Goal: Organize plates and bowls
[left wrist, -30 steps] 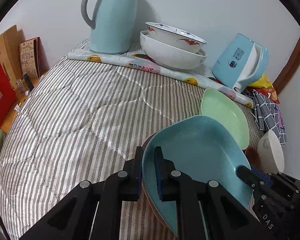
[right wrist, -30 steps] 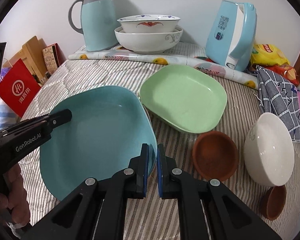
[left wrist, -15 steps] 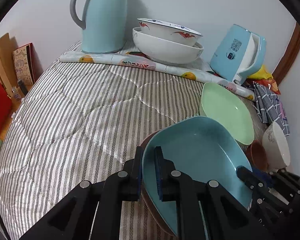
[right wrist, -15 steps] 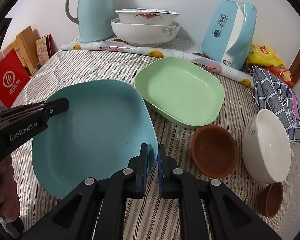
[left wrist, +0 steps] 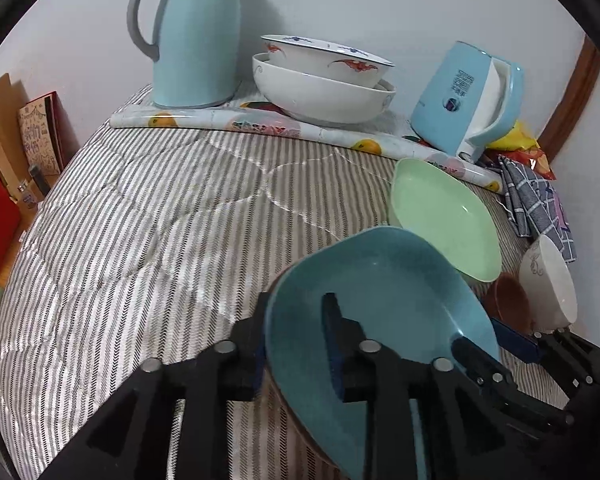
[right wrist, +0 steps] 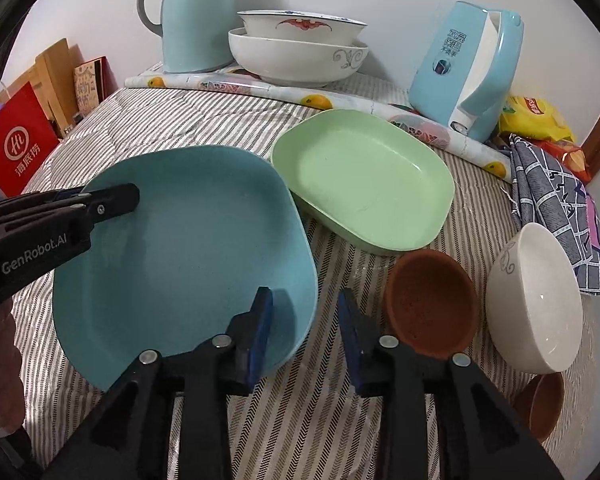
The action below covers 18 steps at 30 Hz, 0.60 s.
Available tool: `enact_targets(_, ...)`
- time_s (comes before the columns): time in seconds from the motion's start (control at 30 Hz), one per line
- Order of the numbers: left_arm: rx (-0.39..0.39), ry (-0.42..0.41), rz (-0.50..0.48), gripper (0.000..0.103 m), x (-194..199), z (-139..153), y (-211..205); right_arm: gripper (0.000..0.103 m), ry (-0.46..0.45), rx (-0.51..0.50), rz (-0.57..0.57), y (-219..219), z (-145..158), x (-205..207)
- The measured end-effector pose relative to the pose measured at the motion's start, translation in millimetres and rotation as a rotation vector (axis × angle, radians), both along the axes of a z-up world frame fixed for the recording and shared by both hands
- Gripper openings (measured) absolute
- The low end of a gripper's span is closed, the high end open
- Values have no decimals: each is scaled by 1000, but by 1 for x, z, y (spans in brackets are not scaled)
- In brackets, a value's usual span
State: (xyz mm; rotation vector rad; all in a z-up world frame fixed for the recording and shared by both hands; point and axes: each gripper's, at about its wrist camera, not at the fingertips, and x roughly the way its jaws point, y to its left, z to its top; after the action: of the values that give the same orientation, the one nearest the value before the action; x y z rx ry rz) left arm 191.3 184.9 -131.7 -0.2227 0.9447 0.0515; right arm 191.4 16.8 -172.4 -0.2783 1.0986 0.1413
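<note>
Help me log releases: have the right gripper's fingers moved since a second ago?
Yes. The right gripper has opened; its fingers now stand apart astride the blue plate rim.

Teal plate point(right wrist: 188, 256) beside green plate point(right wrist: 364, 178)

Both grippers, left gripper point(left wrist: 296, 332) and right gripper point(right wrist: 305, 322), are formed of black plastic, fitted with blue pads point(right wrist: 260, 326), silver screws, and "GenRobot.AI" lettering.
</note>
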Motion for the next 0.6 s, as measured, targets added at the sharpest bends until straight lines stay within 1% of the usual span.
enact_targets(0.1,7,-3,-6,38,-2,3,-5,36,7,14,-1,-1,0,0)
enact_targets(0.13,16,-5,-7,45,-3,4,-7,38,7,14,-2,-1,-1,0)
enact_targets(0.17,30,-8,0,55,-4,5,-8,40,6,22,-6,-3,0,-1)
enact_targets(0.2,52,-17,10,60,-5,8,-9,42,6,22,-6,-3,0,-1)
enact_targets(0.27,76,-37,13,60,-7,12,-11,44,12,30,-5,-5,-1,-2)
enact_targets(0.43,76,-39,17,60,-8,18,-11,44,6,33,-1,-7,3,-7)
enact_targets(0.53,94,-29,32,60,-11,19,-14,44,4,41,6,-10,7,-9)
enact_targets(0.6,87,-18,44,60,-13,17,-14,44,2,43,5,-12,8,-12)
